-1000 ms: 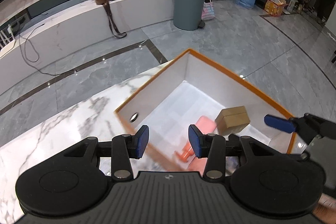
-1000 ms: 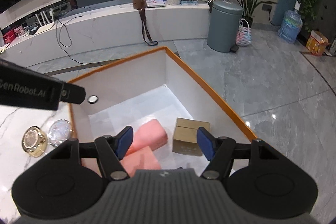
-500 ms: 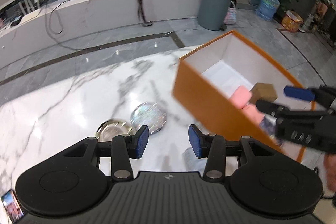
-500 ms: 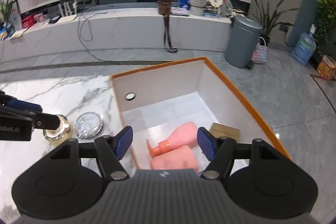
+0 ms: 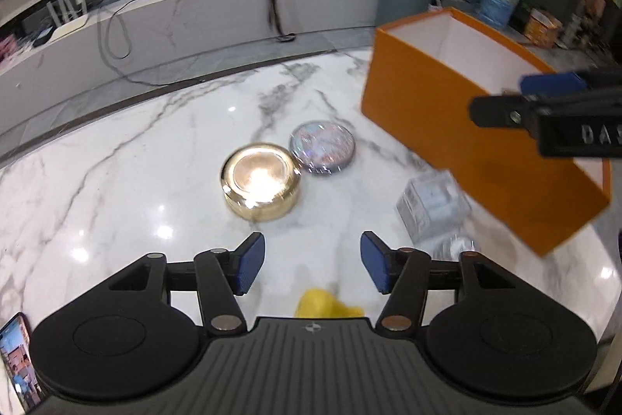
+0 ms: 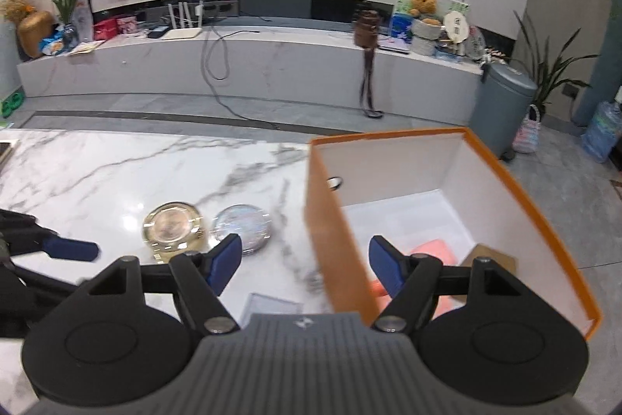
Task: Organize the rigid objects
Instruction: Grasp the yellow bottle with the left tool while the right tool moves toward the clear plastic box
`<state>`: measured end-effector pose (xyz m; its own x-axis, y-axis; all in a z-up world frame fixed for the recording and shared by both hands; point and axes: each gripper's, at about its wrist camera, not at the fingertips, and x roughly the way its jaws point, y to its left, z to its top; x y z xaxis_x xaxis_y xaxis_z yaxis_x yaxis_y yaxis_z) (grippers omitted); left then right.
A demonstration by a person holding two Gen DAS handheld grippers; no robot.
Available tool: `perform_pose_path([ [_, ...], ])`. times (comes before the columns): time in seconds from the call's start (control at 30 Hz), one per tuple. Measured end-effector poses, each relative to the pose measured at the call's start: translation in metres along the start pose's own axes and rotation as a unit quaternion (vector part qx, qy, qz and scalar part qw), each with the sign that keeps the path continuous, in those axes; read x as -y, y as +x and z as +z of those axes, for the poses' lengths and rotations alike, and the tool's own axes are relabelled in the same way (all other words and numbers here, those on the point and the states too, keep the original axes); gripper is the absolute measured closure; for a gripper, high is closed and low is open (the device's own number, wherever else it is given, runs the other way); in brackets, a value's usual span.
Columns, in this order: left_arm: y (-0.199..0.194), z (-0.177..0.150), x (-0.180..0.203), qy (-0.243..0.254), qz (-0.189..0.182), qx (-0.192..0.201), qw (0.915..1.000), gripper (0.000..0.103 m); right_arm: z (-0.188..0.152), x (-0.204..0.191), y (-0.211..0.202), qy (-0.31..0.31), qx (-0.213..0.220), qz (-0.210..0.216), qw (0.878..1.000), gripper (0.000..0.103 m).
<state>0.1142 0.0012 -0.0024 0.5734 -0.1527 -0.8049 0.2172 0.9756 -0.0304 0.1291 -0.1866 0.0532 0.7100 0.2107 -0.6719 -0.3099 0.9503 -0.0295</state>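
Gold tin [image 5: 261,181] is likely our next pick — we hover the left gripper [image 5: 313,267] over it, jaws just opened, empty. Right gripper [image 6: 304,264] hangs part-open, empty, astride the orange box [image 6: 338,251] wall — we must descend squarely.

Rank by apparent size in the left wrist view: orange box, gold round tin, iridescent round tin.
1. orange box, clearly largest.
2. gold round tin and iridescent round tin: too alike, and gold sits nearer the camera.

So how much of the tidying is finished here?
Partly done. Pink items and a small cardboard box already lie inside the orange box. Nothing is in hand: the left gripper, just opening, and the right gripper are empty. Left on the marble table: gold tin, glittery disc, clear box, something yellow.
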Motion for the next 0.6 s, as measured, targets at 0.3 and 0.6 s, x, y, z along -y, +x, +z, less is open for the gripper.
perform_pose_path([
  [0.3, 0.004, -0.035, -0.019, 0.015, -0.011, -0.011, 0.9998, 0.031, -0.019, -0.009, 0.009, -0.015, -0.023, 0.004, 1.000, 0.031],
  [0.6, 0.005, -0.062, -0.036, -0.173, -0.057, -0.017, 0.9832, 0.029, -0.033, -0.007, 0.023, -0.013, -0.046, 0.012, 0.999, 0.031],
])
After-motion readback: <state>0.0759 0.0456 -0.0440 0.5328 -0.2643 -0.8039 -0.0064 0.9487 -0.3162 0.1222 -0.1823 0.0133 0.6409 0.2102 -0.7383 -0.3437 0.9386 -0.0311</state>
